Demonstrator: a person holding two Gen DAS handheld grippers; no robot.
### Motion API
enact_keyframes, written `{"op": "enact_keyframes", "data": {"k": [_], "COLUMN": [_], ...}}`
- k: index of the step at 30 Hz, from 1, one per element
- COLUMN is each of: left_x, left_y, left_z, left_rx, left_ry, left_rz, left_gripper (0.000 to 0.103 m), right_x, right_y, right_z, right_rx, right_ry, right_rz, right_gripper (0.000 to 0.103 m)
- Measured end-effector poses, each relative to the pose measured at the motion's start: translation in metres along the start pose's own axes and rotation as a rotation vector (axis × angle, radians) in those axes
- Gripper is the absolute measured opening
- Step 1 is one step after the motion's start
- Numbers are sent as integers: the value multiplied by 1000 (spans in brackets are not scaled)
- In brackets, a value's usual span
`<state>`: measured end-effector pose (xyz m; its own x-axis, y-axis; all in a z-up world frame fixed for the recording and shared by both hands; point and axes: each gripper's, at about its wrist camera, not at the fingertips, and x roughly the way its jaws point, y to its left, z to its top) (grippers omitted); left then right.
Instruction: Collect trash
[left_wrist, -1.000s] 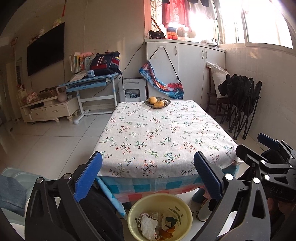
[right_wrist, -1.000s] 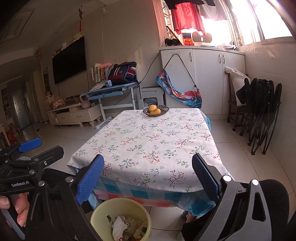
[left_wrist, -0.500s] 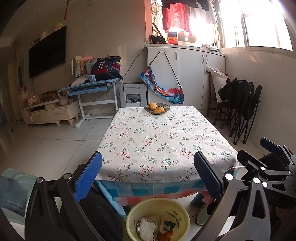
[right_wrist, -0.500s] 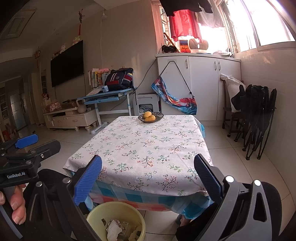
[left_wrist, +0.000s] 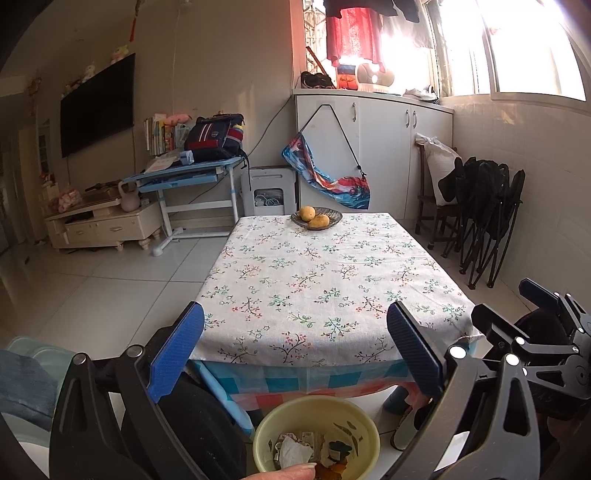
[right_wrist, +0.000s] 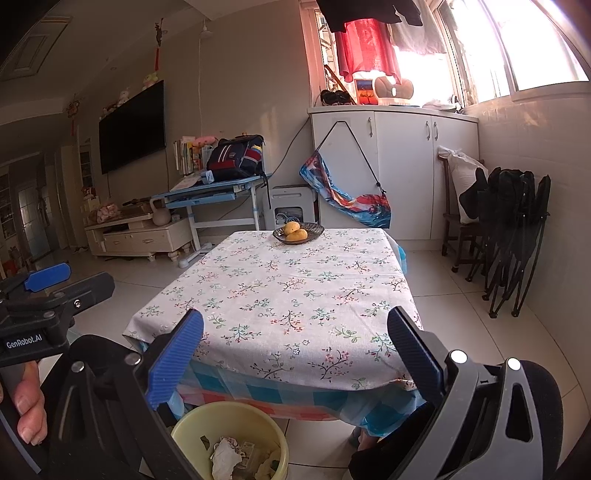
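Observation:
A yellow basin (left_wrist: 365, 421) stands on the floor below the table's near edge and holds crumpled paper and scraps (left_wrist: 291, 452); it also shows in the right wrist view (right_wrist: 207, 417). My left gripper (left_wrist: 295, 350) is open and empty, held above the basin in front of the table (left_wrist: 317, 280). My right gripper (right_wrist: 295, 354) is open and empty too, just right of the left one. The right gripper shows at the right edge of the left wrist view (left_wrist: 535, 332), and the left gripper at the left edge of the right wrist view (right_wrist: 48, 291).
A dish with two yellow fruits (left_wrist: 316, 218) sits at the table's far end. Folded black chairs (left_wrist: 487, 214) lean on the right wall. A blue desk (left_wrist: 184, 177), white cabinets (left_wrist: 369, 147) and a TV stand (left_wrist: 103, 221) stand beyond. White tiled floor lies left.
Both grippers have drawn back and tilted up a little, so the table and basin sit lower in view. A fingertip now shows at the bottom of the left wrist view. Jaws stay open.

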<state>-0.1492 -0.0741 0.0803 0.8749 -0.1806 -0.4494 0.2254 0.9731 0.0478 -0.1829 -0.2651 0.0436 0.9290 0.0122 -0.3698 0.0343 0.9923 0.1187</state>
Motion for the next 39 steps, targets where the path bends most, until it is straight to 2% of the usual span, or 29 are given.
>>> {"op": "enact_keyframes", "data": {"k": [39], "left_x": [0], "left_y": [4], "left_z": [2], "left_rx": [1], "left_ry": [2], "left_rz": [15], "left_gripper": [96], "right_x": [1], "right_y": [-4], "right_z": [-1], "right_rx": [-5], "right_ry": [7], "right_rz": [-2], "right_gripper": [96]}}
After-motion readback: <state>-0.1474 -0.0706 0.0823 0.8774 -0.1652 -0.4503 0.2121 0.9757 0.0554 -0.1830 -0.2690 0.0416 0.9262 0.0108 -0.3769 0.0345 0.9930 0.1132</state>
